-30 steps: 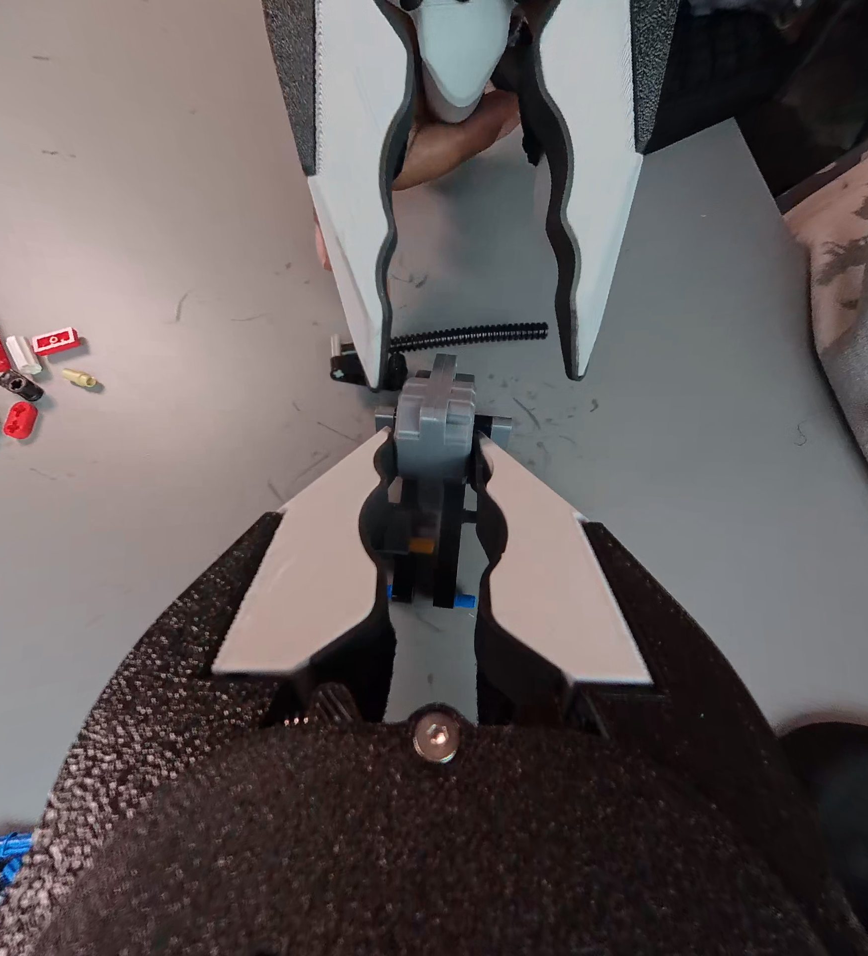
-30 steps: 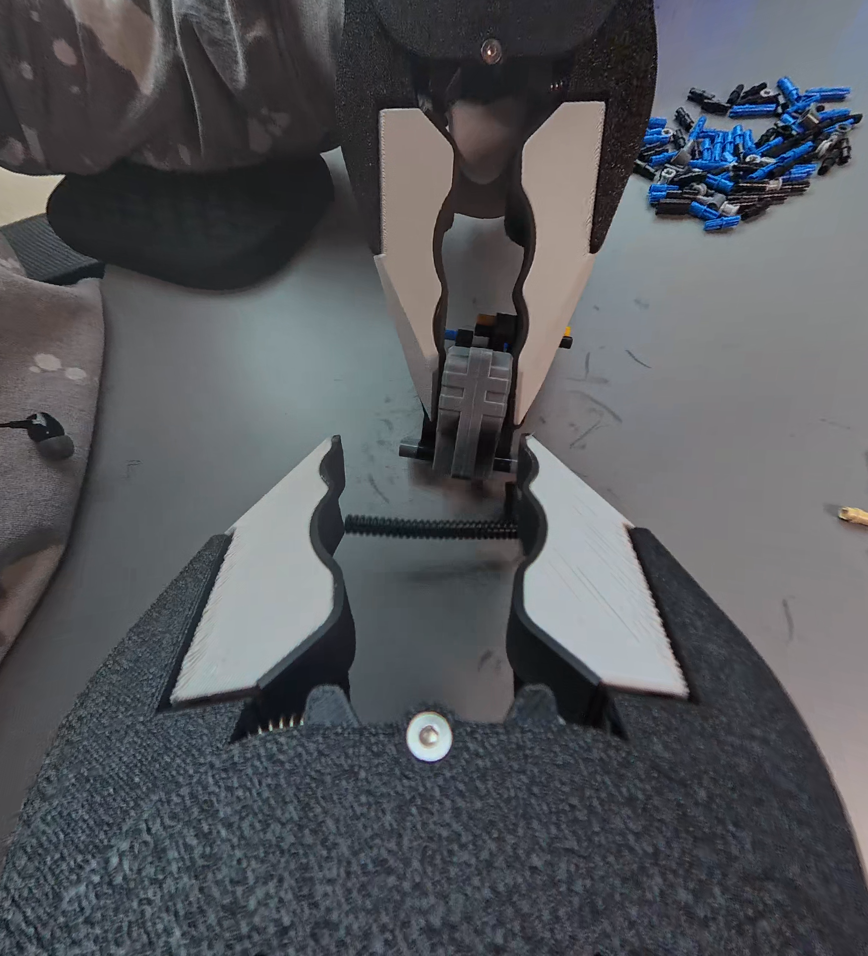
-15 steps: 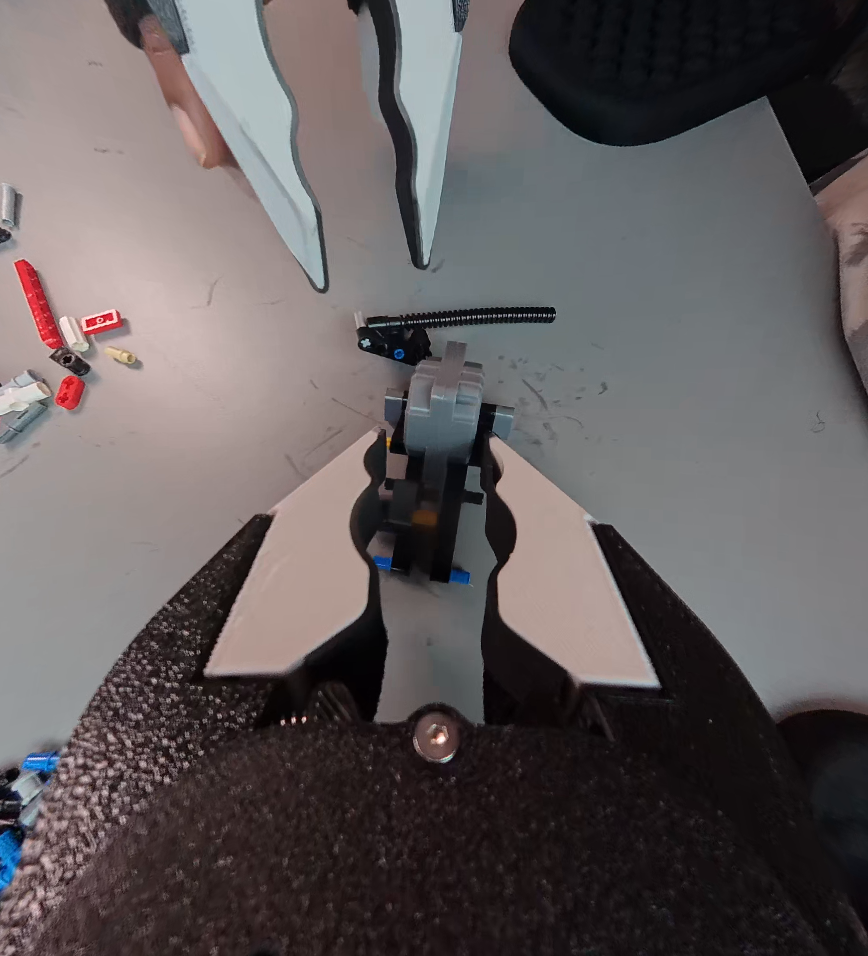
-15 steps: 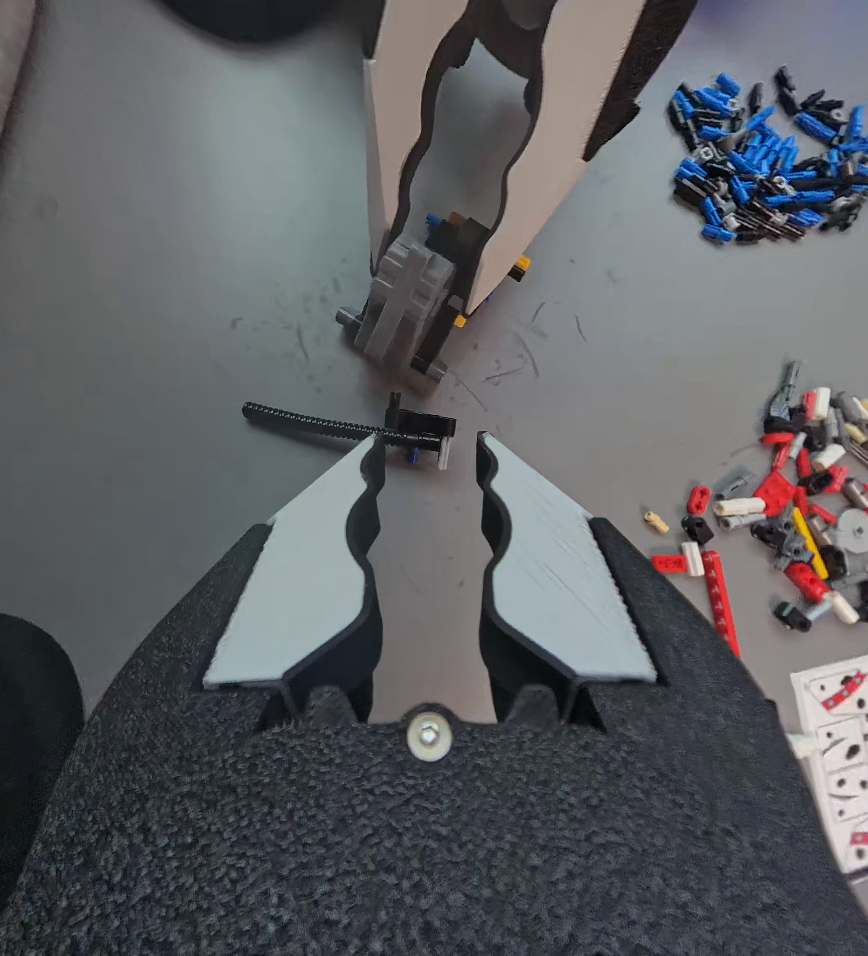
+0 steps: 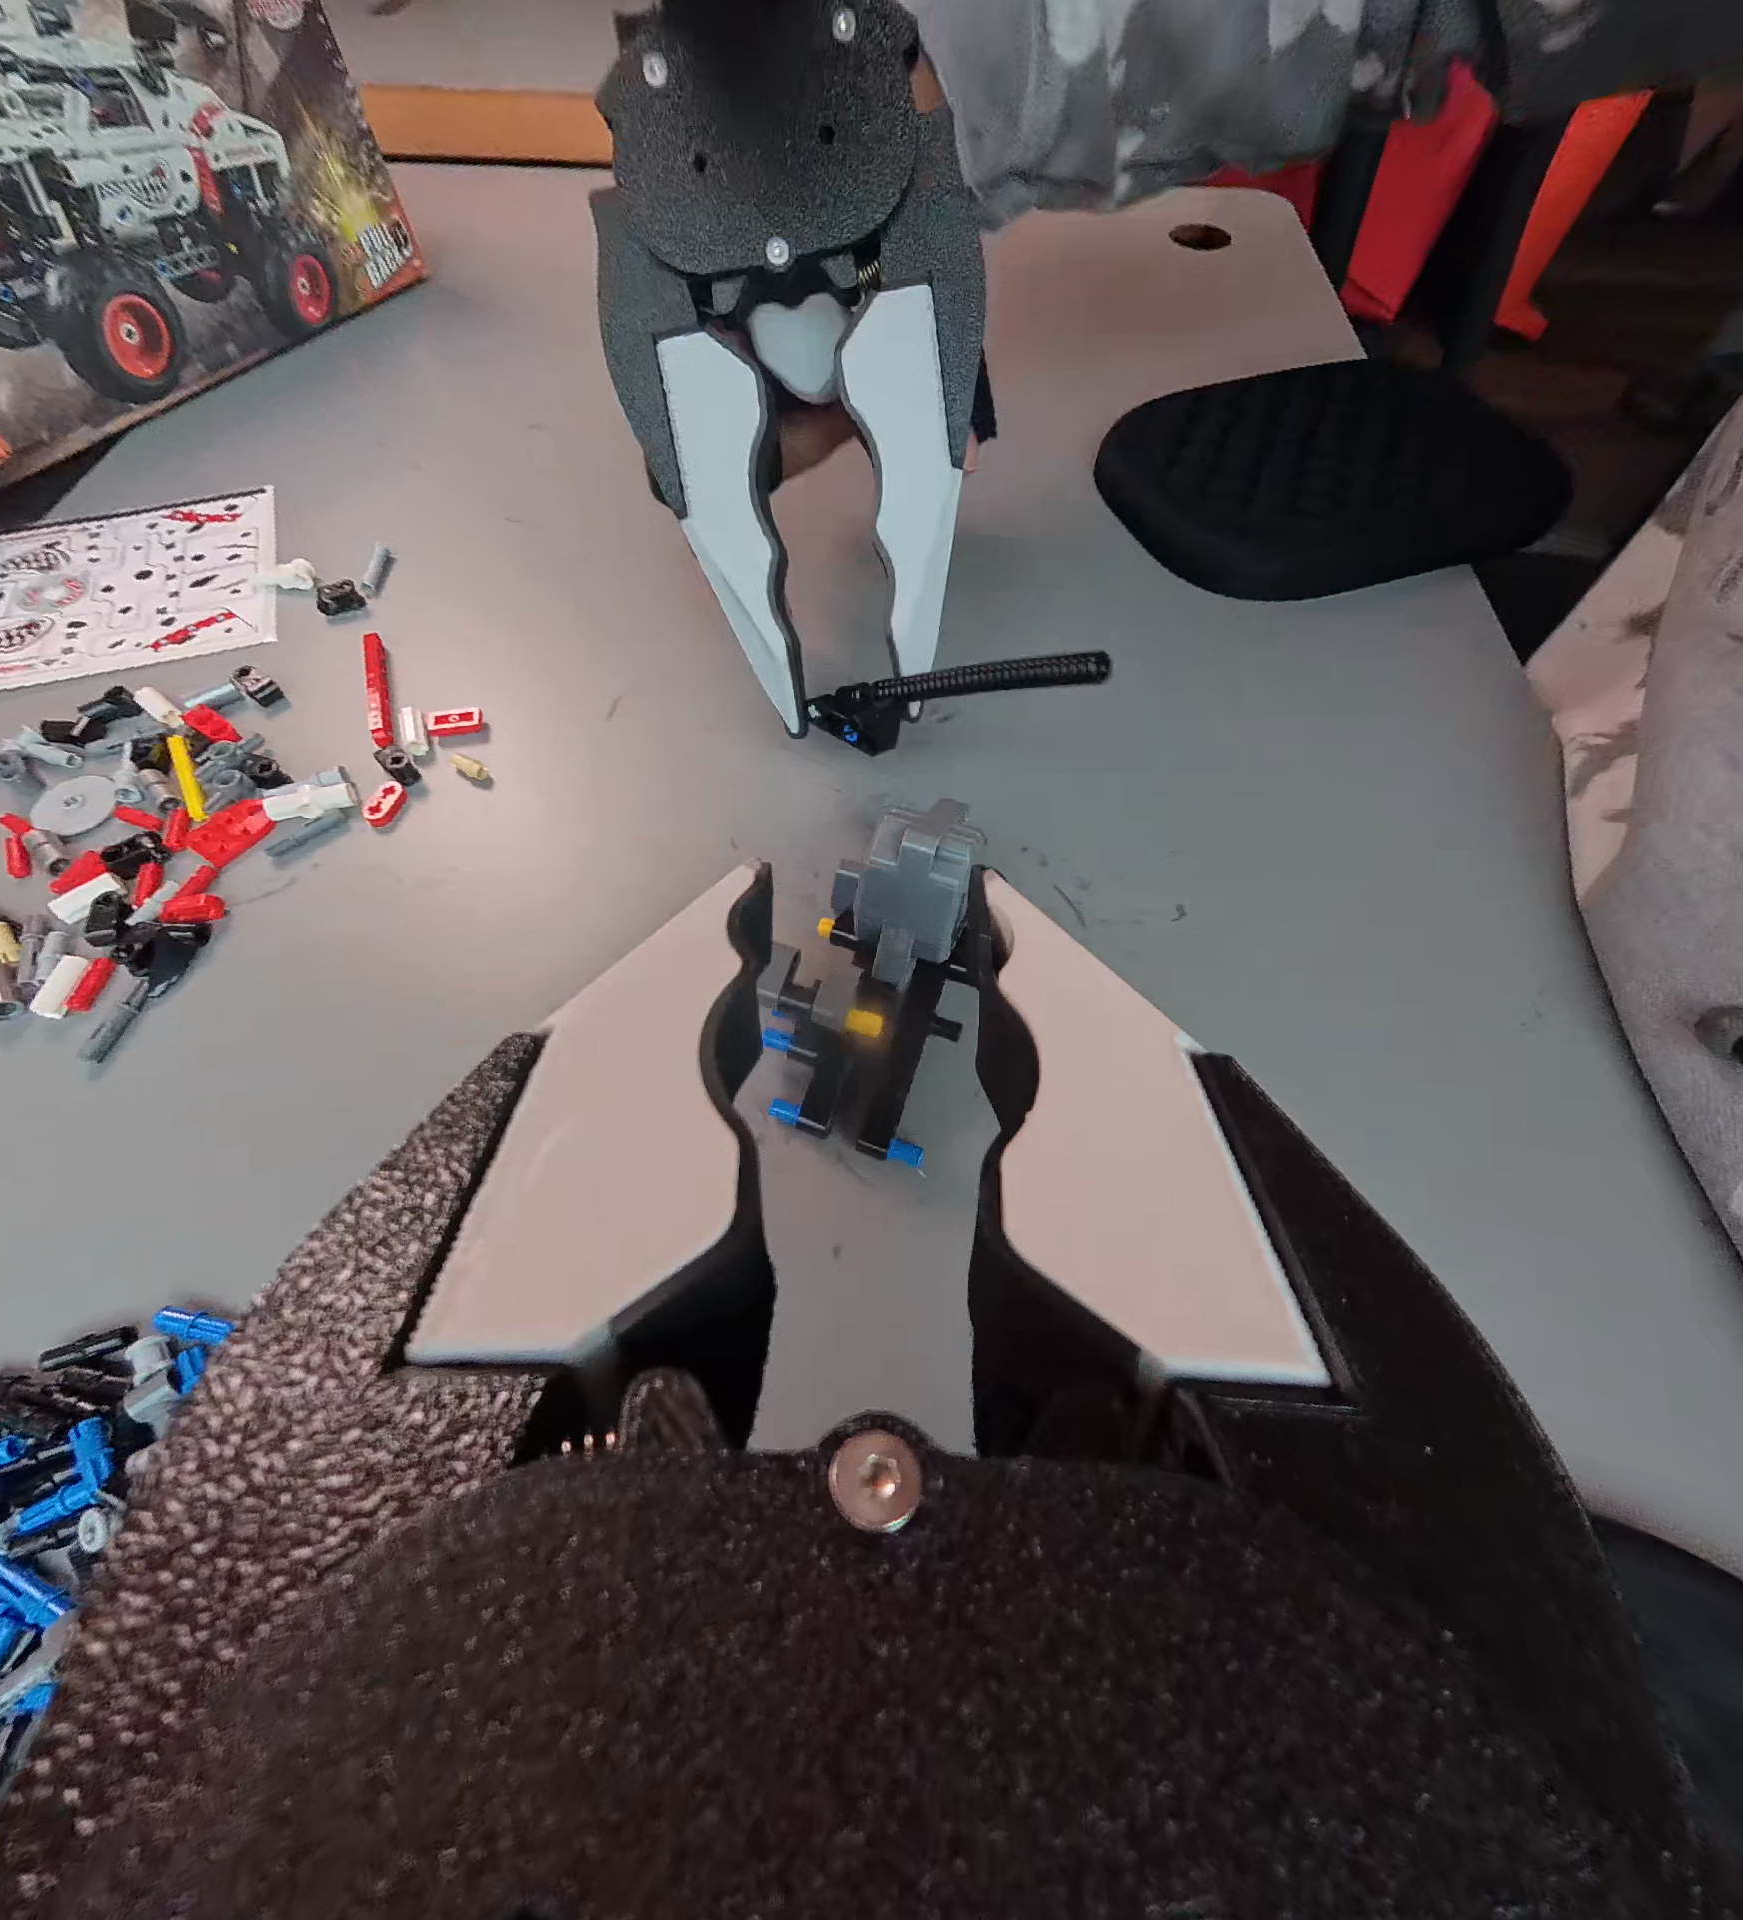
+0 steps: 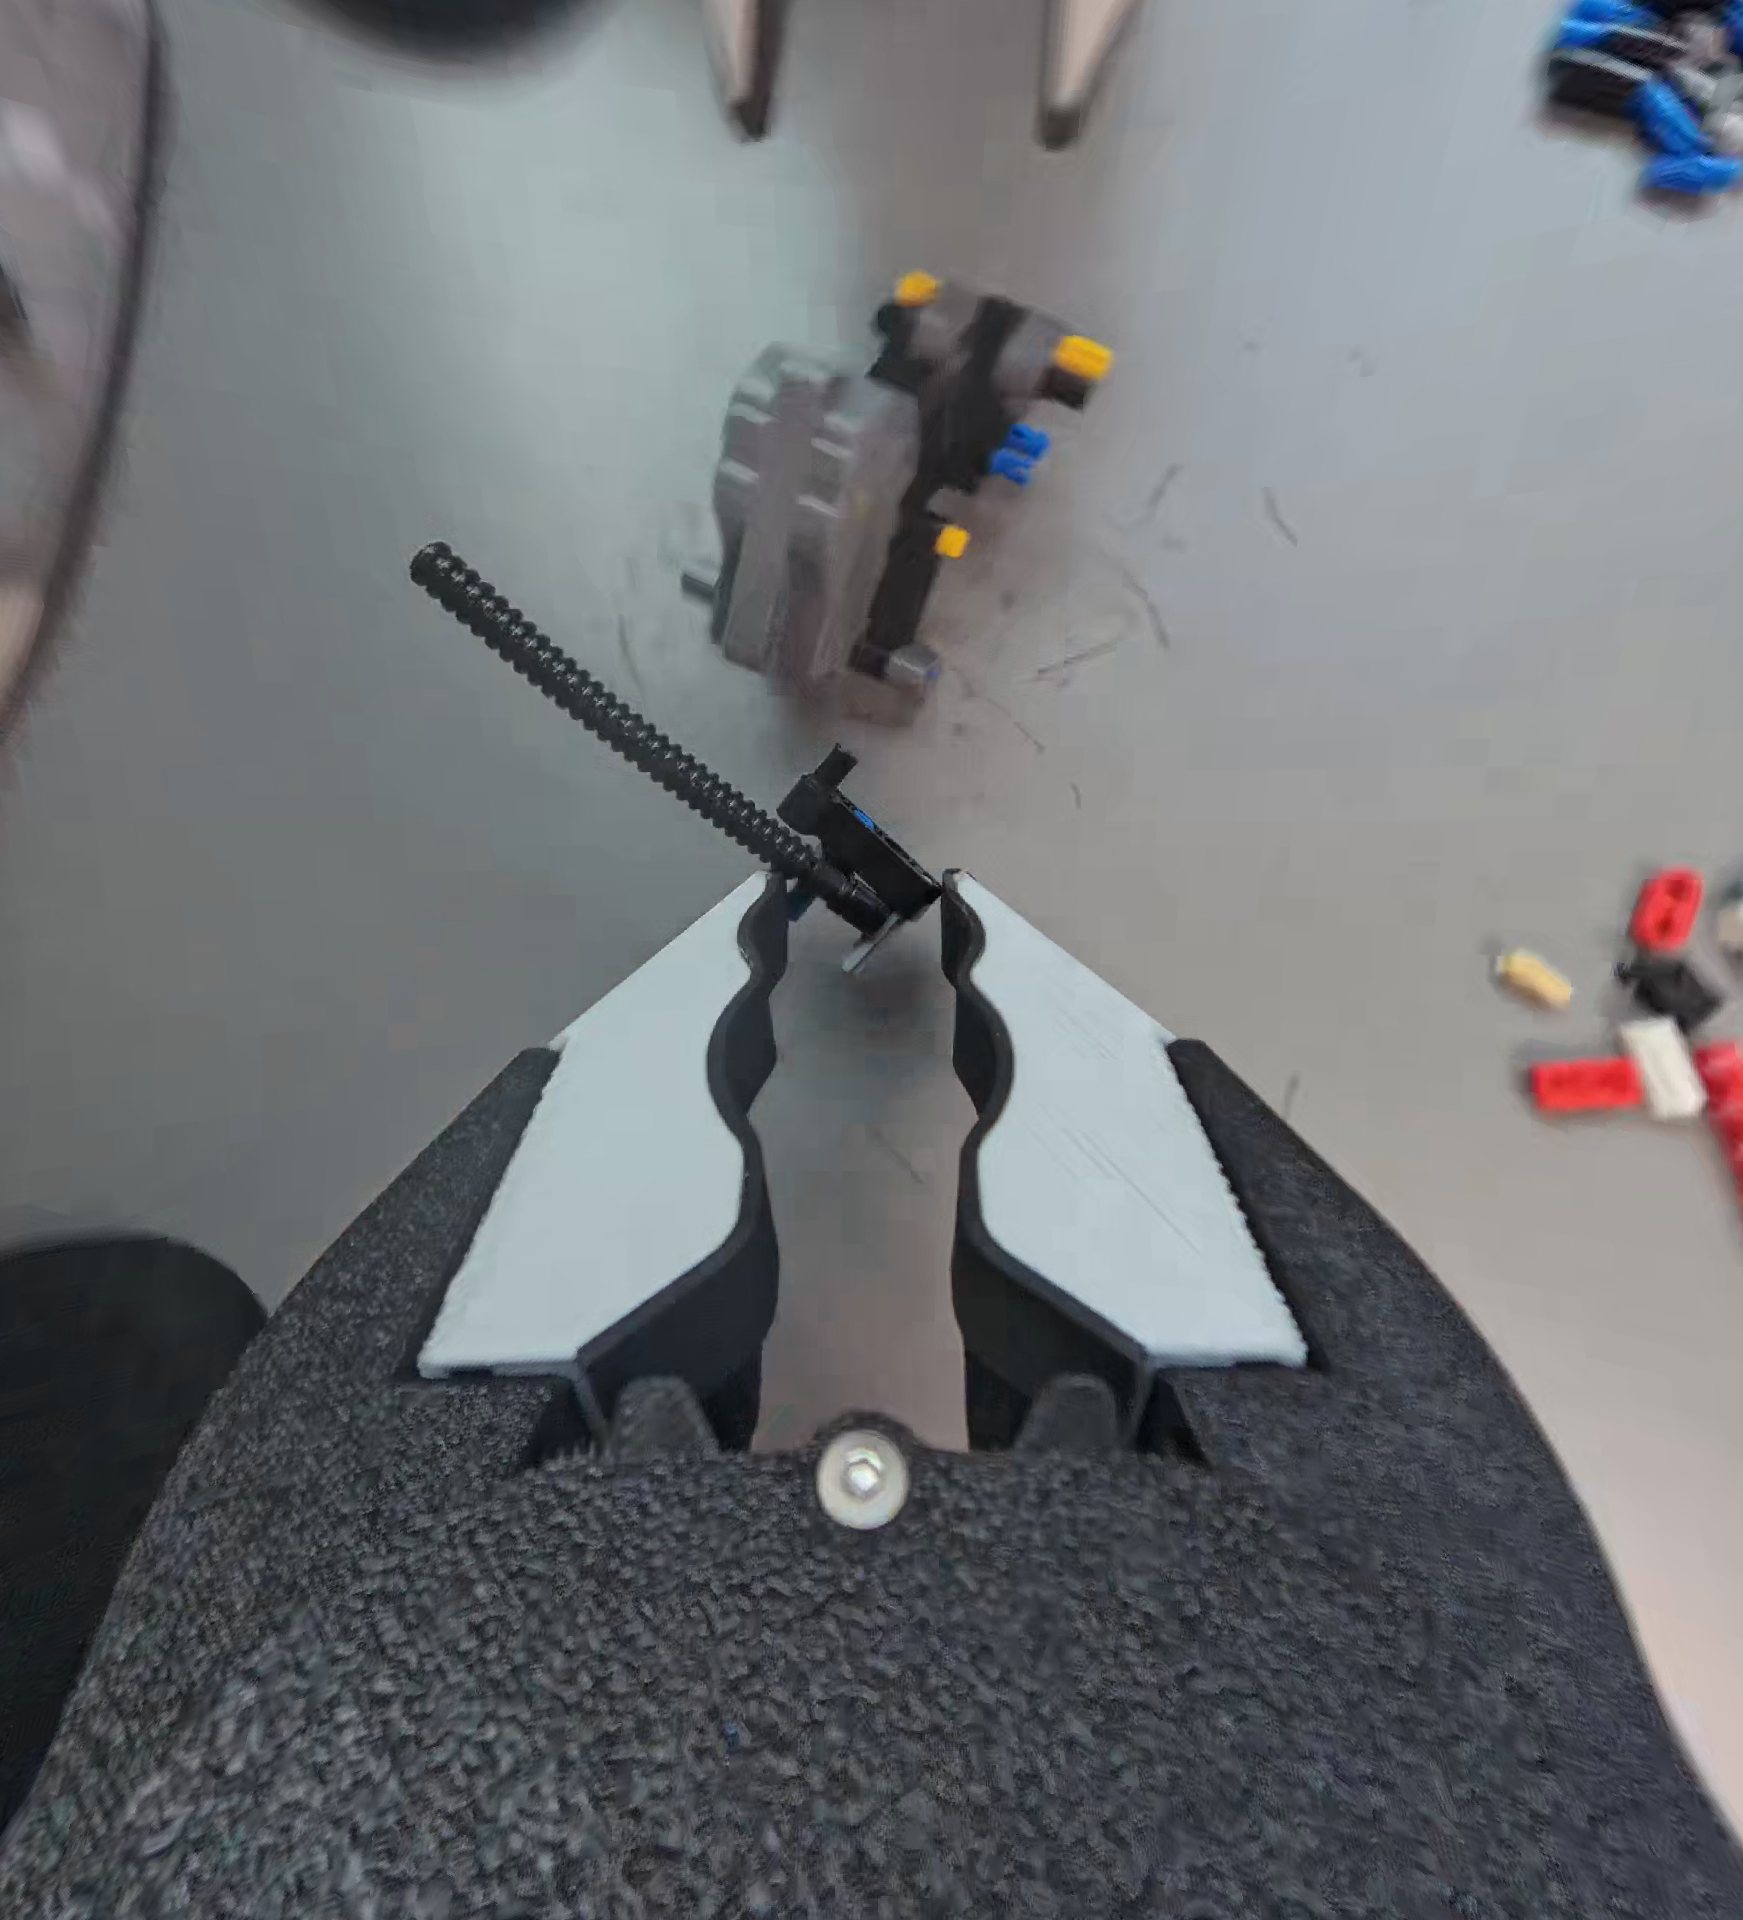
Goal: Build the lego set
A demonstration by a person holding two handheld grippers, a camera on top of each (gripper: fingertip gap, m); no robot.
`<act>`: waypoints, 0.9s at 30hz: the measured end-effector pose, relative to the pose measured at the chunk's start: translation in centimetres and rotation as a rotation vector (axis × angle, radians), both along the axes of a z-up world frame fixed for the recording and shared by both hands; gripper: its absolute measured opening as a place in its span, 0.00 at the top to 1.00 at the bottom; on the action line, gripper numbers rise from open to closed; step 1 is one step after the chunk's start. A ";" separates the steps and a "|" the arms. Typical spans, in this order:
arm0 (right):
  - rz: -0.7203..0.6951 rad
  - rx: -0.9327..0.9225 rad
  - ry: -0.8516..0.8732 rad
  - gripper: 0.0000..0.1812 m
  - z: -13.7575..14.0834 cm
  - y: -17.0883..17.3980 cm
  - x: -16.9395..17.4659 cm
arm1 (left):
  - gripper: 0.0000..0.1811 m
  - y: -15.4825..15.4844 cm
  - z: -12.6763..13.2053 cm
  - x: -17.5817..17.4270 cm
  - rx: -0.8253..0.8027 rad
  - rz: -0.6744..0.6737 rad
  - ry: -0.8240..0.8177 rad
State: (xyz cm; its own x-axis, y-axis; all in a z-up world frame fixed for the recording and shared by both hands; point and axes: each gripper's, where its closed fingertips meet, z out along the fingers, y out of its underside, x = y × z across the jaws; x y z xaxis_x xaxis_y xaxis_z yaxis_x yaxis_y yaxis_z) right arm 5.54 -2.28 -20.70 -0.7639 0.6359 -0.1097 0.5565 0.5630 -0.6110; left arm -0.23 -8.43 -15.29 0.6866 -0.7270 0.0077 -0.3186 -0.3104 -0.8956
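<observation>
1. There, on the grey surface (image 5: 1210, 935), the left gripper (image 5: 867, 883) stood with its fingers spread; the small grey-and-black lego assembly (image 5: 877, 987) sat between them, close against one finger, though whether they touched could not be told.
2. The assembly rested on the surface, its grey cross-shaped block toward the fingertips and blue and yellow pins sticking out of its black frame.
3. The right gripper (image 6: 859, 894) pointed down at the black ribbed hose piece (image 6: 618, 717), its tips closed in on the black connector at the hose's end; the view was blurred, so a firm hold could not be confirmed.
4. The hose ran out sideways from those tips, lying just beyond the assembly and apart from it.
5. A scatter of red, white, grey and yellow loose parts (image 5: 119, 831) lay toward the left edge of the surface, with a sticker sheet (image 5: 88, 592) behind it.
6. The set's box (image 5: 119, 208) stood at the far left corner.
7. A heap of blue and black pins (image 5: 5, 1475) lay at the near left edge.
8. A black cap (image 5: 1334, 478) rested near the far right edge.
</observation>
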 end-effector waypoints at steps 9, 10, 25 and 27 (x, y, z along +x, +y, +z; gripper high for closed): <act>-0.769 -0.723 0.175 0.84 5.7 -1.4 -3.5 | 0.76 3.3 3.3 2.2 0.077 0.123 -0.160; -0.776 -0.709 0.183 0.84 5.7 -1.8 -3.8 | 0.77 3.4 3.8 2.5 0.074 0.118 -0.191; -0.338 -0.270 0.447 0.77 5.4 -3.5 -1.6 | 0.96 3.1 3.0 4.6 -0.100 -0.165 -0.304; -0.342 -0.224 0.427 0.76 4.5 -3.2 -1.4 | 0.97 3.5 2.4 4.7 -0.129 -0.182 -0.281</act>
State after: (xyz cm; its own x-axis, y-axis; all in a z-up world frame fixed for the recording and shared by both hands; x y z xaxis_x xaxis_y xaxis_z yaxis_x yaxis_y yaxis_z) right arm 4.16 -5.47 -16.20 -0.5254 0.8508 0.0025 0.3625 0.2265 -0.9040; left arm 4.49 -4.89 -12.94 0.5038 -0.8182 0.2770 -0.1264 -0.3871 -0.9133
